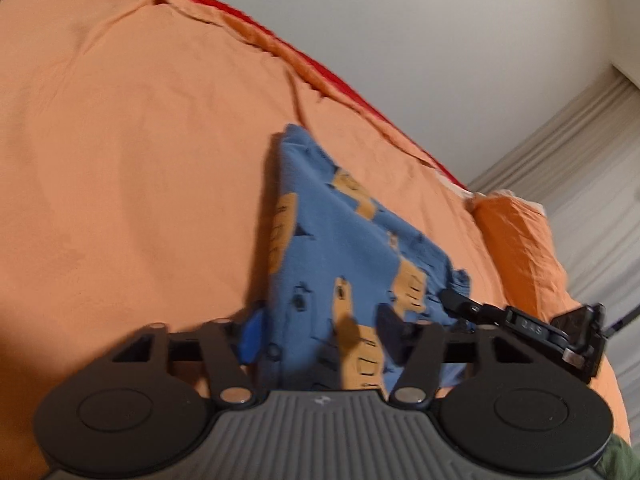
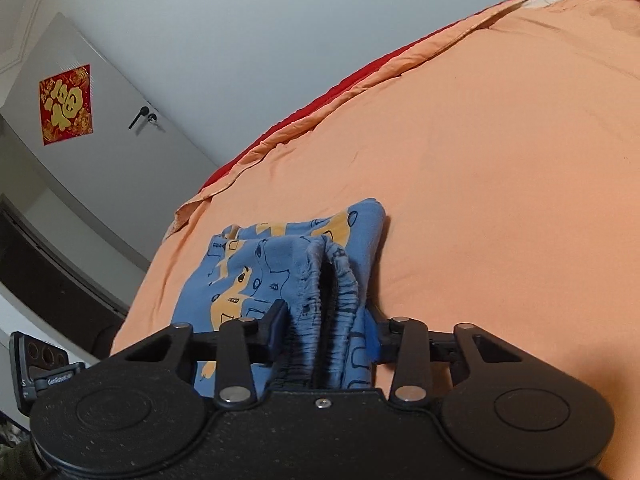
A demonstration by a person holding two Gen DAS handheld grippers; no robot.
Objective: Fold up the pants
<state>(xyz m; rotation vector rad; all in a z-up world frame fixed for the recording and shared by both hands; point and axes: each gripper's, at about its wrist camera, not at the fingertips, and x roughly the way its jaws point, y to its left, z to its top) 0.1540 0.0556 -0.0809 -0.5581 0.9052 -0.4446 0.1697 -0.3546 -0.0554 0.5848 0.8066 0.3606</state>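
Blue pants (image 1: pixel 344 248) with yellow cartoon prints lie folded on an orange bed sheet (image 1: pixel 132 184). My left gripper (image 1: pixel 320 332) has its jaws apart, with the near edge of the pants between the two fingers. In the right wrist view the pants (image 2: pixel 260 264) show with the gathered elastic waistband (image 2: pixel 328 304) nearest. My right gripper (image 2: pixel 326 328) has its fingers on both sides of the bunched waistband. The right gripper's tip (image 1: pixel 456 300) also shows in the left wrist view at the right edge of the pants.
An orange pillow (image 1: pixel 516 240) lies at the bed's far right by grey curtains (image 1: pixel 580 152). A red edge (image 2: pixel 340 88) runs along the bed's far side. A grey door (image 2: pixel 100 120) with a red decoration (image 2: pixel 66 104) stands beyond.
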